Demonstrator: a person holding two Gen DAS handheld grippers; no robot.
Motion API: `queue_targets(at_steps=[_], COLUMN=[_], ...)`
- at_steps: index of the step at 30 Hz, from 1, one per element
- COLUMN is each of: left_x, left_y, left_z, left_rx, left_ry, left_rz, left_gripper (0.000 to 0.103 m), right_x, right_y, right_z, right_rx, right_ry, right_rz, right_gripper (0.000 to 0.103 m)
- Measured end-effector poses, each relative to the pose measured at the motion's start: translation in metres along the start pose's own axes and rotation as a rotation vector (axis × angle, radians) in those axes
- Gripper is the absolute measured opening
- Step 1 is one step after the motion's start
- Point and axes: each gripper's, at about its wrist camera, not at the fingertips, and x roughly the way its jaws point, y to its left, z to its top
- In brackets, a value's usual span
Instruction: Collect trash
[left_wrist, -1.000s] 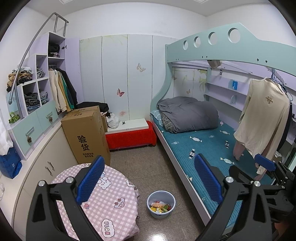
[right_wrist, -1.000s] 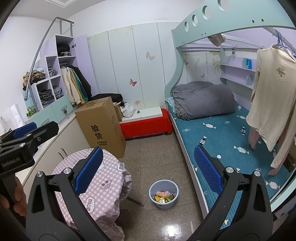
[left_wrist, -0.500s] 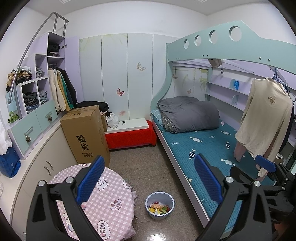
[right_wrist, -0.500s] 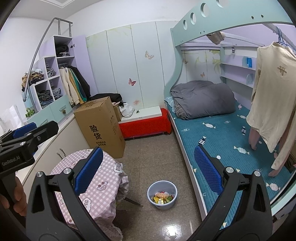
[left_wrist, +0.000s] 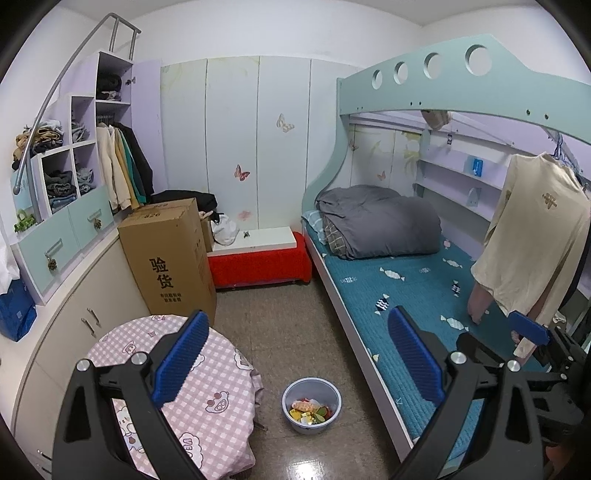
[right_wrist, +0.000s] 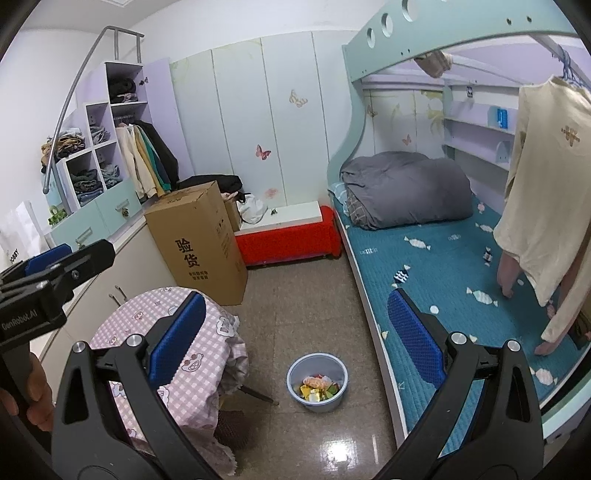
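A pale blue bin (left_wrist: 311, 405) stands on the floor between the round table and the bed, holding several colourful wrappers (left_wrist: 309, 409). It also shows in the right wrist view (right_wrist: 317, 382), with wrappers (right_wrist: 318, 387) inside. My left gripper (left_wrist: 299, 362) is open and empty, held high above the bin. My right gripper (right_wrist: 295, 339) is open and empty, also high above the floor. The left gripper's body (right_wrist: 51, 273) shows at the left of the right wrist view; the right gripper's body (left_wrist: 532, 339) shows at the right of the left wrist view.
A round table with pink checked cloth (left_wrist: 184, 391) stands at lower left. A tall cardboard box (left_wrist: 170, 258), a red bench (left_wrist: 258, 262) and cabinets (left_wrist: 74, 317) line the left and back. A bunk bed with teal mattress (left_wrist: 413, 295) fills the right, with a cream shirt (left_wrist: 535, 243) hanging.
Both views have drifted slightly back and up; the bin and table sit a little lower and further left in the left wrist view. Both grippers stay open and empty.
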Motion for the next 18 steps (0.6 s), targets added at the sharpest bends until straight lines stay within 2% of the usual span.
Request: queue_targets(at_steps=[10,18], left_x=[0.027,0.060], left_y=[0.011,0.038], left_z=[0.006,0.017], left_rx=[-0.012,0.000], left_ry=[0.001,0.028], left_rz=[-0.025,-0.051], left_gripper=[0.096,0.096], right_x=[0.030,0.064], right_y=[0.006,0.031], right_z=[0.006,0.017], right_rx=[0.007,0.011], right_ry=[0.027,0.051], right_rz=[-0.021,-0.040], right_gripper=[0.097,0.097])
